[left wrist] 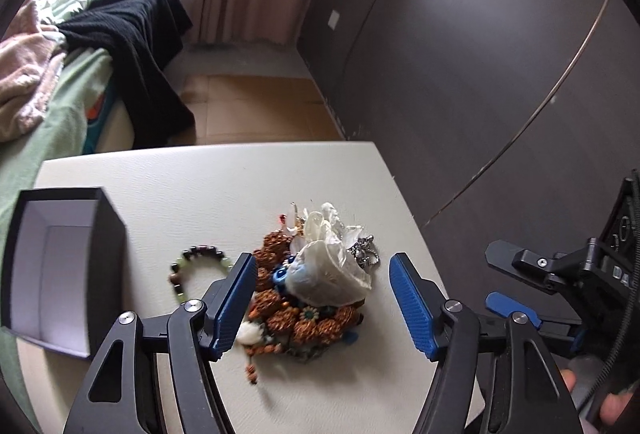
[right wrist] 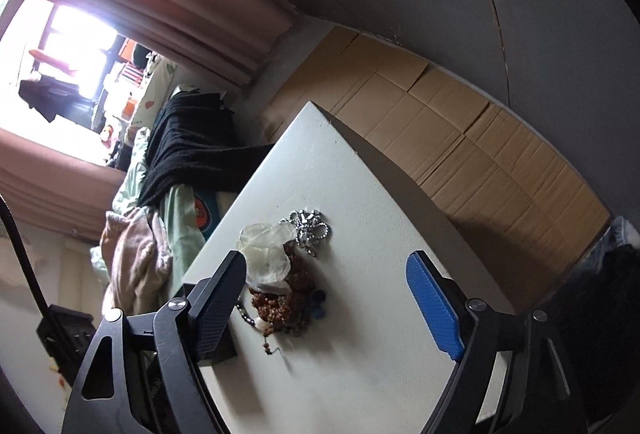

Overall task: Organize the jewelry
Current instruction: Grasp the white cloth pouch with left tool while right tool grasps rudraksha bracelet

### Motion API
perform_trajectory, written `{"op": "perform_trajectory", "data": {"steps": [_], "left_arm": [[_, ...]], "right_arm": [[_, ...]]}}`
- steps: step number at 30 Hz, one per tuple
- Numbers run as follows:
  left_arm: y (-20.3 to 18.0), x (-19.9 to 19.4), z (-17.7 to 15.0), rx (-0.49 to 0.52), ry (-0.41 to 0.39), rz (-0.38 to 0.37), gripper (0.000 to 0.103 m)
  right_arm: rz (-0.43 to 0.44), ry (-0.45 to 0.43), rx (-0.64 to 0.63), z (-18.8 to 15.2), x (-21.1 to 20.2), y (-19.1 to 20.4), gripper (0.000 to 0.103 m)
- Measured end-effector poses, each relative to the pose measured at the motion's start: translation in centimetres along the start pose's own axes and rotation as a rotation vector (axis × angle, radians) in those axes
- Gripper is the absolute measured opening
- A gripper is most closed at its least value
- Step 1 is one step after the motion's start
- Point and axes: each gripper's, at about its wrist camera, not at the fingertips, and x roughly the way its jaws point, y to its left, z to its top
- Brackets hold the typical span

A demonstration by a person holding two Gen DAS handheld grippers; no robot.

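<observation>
Left gripper (left wrist: 324,298): jaws spread wide, holding nothing, poised above the jewelry pile (left wrist: 312,298). Right gripper (right wrist: 332,298): jaws likewise wide apart and empty, the pile between its fingers in the wrist view. The pile lies mid-table (left wrist: 200,186): brown bead strands beneath translucent white plastic bags (left wrist: 332,266), a silver chain (left wrist: 364,254) at its far right edge. A dark beaded bracelet (left wrist: 196,270) lies just left of the pile, apart from it. An open black box (left wrist: 60,266), white inside, stands at the table's left edge. Beyond, a black garment (left wrist: 136,46) drapes off a bed (left wrist: 76,102).
</observation>
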Motion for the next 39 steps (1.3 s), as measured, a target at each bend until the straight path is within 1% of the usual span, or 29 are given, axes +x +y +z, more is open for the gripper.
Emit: {"op": "perform_trajectory", "data": {"steps": [2,4,5,7,8,9,10,12,13,15,17,19,26,28,29,30,31,33,36,39], "left_arm": [[-0.3,1.3,0.1,0.006,0.02,0.016,0.066],[-0.2,2.6,0.0,0.005,0.044,0.011,0.05],[0.0,3.3,0.0,0.002,0.054,0.011,0.045],[0.6,4.5,-0.3,-0.016,0.084,0.032,0.011],[0.6,4.4,-0.3,-0.015,0.077,0.041,0.008],[0.7,4.1,-0.2,-0.013,0.063,0.028,0.004],[0.9,3.6,-0.2,-0.011,0.047,0.007,0.003],[1.2,2.7,-0.2,-0.007,0.026,0.005,0.002],[1.7,2.1,-0.3,-0.011,0.021,0.003,0.002],[2.3,1.3,-0.3,-0.03,0.012,-0.013,0.001],[3.0,0.2,-0.3,-0.048,-0.006,-0.018,0.001],[3.7,-1.2,-0.3,-0.063,-0.032,-0.025,0.001],[4.7,-3.9,0.2,-0.087,-0.081,-0.043,0.001],[5.1,-4.6,0.3,-0.099,-0.092,-0.048,0.001],[5.4,-5.0,0.3,-0.106,-0.097,-0.052,0.001],[5.8,-5.5,0.3,-0.113,-0.105,-0.053,0.001],[6.1,-5.9,0.3,-0.118,-0.112,-0.052,0.001],[6.6,-6.8,0.1,-0.127,-0.127,-0.048,0.001],[7.4,-8.1,-0.1,-0.137,-0.144,-0.049,0.001],[8.3,-9.5,-0.4,-0.148,-0.164,-0.049,0.001]], "right_arm": [[-0.001,0.005,0.016,0.3,0.6,-0.1,0.083],[-0.002,0.011,0.033,0.7,1.0,-0.3,0.083],[-0.002,0.014,0.043,0.8,1.2,-0.3,0.083],[-0.003,0.017,0.069,0.9,1.6,-0.5,0.083],[-0.003,0.018,0.08,0.9,1.7,-0.6,0.083],[-0.002,0.02,0.086,1.0,1.8,-0.7,0.083],[-0.004,0.028,0.085,0.9,2.1,-0.7,0.083],[-0.007,0.049,0.074,0.7,3.0,-0.3,0.083],[-0.005,0.055,0.072,0.6,3.2,-0.2,0.081],[0.001,0.073,0.065,0.2,4.0,0.1,0.075],[0.006,0.096,0.055,-0.2,4.7,0.6,0.072],[0.012,0.112,0.046,-0.6,5.4,1.0,0.064],[-0.018,0.162,-0.024,-2.0,7.9,2.4,0.06],[-0.039,0.172,-0.034,-2.4,8.7,2.5,0.053],[-0.053,0.156,-0.048,-2.6,8.8,2.7,0.051],[-0.067,0.147,-0.063,-2.6,8.7,2.9,0.039],[-0.072,0.152,-0.082,-2.7,8.9,3.2,0.02],[-0.058,0.15,-0.078,-3.1,8.7,3.2,0.02],[-0.048,0.119,-0.097,-3.5,7.9,3.5,0.02],[0.018,0.085,-0.111,-3.7,6.3,4.0,0.02]]}}
